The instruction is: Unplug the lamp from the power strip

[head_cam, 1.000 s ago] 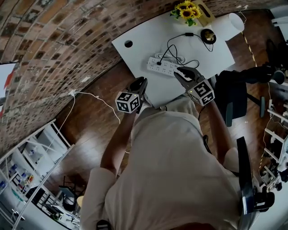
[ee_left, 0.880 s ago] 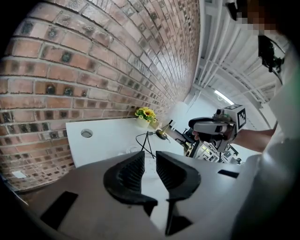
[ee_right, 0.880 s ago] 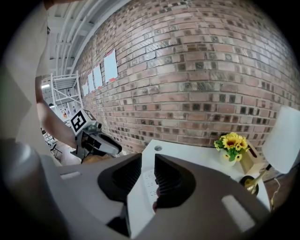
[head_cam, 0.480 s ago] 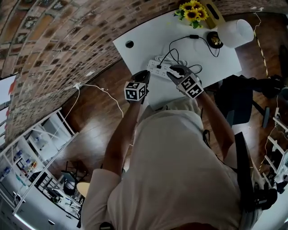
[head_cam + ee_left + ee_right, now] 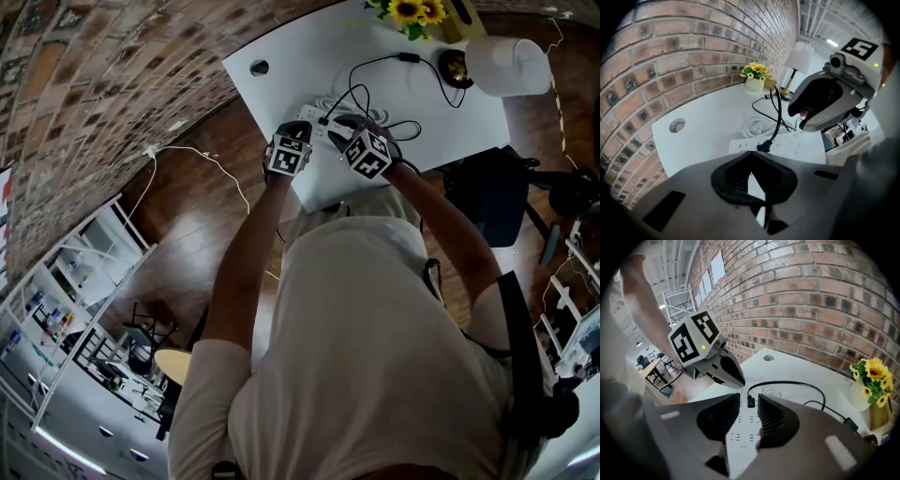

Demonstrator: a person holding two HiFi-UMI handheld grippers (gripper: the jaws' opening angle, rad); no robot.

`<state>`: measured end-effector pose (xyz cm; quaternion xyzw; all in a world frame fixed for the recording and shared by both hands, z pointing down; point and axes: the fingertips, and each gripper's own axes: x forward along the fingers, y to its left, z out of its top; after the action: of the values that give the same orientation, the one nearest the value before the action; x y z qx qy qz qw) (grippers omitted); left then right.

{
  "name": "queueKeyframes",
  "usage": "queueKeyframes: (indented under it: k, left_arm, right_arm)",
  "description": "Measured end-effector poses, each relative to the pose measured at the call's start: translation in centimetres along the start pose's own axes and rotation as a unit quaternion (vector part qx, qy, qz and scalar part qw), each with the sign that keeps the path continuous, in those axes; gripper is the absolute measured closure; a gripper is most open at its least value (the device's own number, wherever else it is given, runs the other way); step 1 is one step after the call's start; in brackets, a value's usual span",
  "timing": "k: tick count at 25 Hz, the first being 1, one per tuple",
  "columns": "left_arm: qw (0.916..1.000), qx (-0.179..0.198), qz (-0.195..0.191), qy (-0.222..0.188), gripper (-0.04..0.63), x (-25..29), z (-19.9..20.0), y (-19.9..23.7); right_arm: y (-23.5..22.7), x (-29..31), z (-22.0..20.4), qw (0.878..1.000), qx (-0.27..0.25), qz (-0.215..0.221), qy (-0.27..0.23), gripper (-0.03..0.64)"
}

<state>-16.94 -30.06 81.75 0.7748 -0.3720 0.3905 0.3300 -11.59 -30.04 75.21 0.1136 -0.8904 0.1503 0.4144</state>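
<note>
A white power strip [image 5: 314, 114] lies on the white table [image 5: 309, 56], with the lamp's black plug [image 5: 324, 121] in it. The cable runs off to the white-shaded lamp [image 5: 506, 66] at the far right. My right gripper [image 5: 749, 395] hangs over the strip [image 5: 740, 432]. Its jaws have just been opening and stand apart, with the plug [image 5: 750, 402] showing beyond the gap and nothing between the pads. My left gripper [image 5: 750, 157] is shut and empty. It points down at the near edge of the strip [image 5: 797, 145], just short of the plug [image 5: 764, 146].
A vase of sunflowers [image 5: 412, 11] stands at the table's back by the brick wall. A cable hole [image 5: 260, 67] sits at the table's left. The strip's white cord [image 5: 757, 126] is coiled behind it. A black chair [image 5: 492, 197] stands to the right.
Both grippers have come down and forward from the table's near edge to just over the power strip, and they now sit closer together.
</note>
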Motion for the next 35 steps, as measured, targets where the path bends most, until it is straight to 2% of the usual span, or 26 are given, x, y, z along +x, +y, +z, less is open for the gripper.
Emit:
queueKeyframes:
  k: [9, 17, 21, 26, 31, 35]
  left_arm:
    - [0.9988, 0.037, -0.003, 0.032, 0.591, 1.3, -1.7, 0.8]
    - [0.9986, 0.049, -0.002, 0.018, 0.591, 1.4, -1.2, 1.2]
    - [0.998, 0.059, -0.019, 0.009, 0.591, 2.1, -1.3, 0.6]
    - [0.9966, 0.076, -0.019, 0.024, 0.591, 2.4, -0.9, -0.2]
    - [0.9976, 0.063, -0.021, 0.022, 0.592, 2.4, -1.0, -0.2]
    - [0.9954, 0.09, -0.015, 0.028, 0.592, 2.8, -1.3, -0.3]
  right_arm:
    - [0.3, 5.0, -1.8, 0.998, -0.024, 0.004, 0.051, 0.509]
    - [-0.2, 7.2, -2.7, 0.996, -0.037, -0.008, 0.079, 0.515]
    - [-0.3, 7.6, -2.5, 0.996, -0.041, -0.009, 0.083, 0.523]
    - [-0.3, 8.1, -2.5, 0.995, -0.045, -0.011, 0.089, 0.535]
    - [-0.2, 8.5, -2.7, 0.995, -0.046, -0.011, 0.091, 0.552]
    - [-0.3, 8.3, -2.6, 0.995, -0.052, -0.018, 0.086, 0.563]
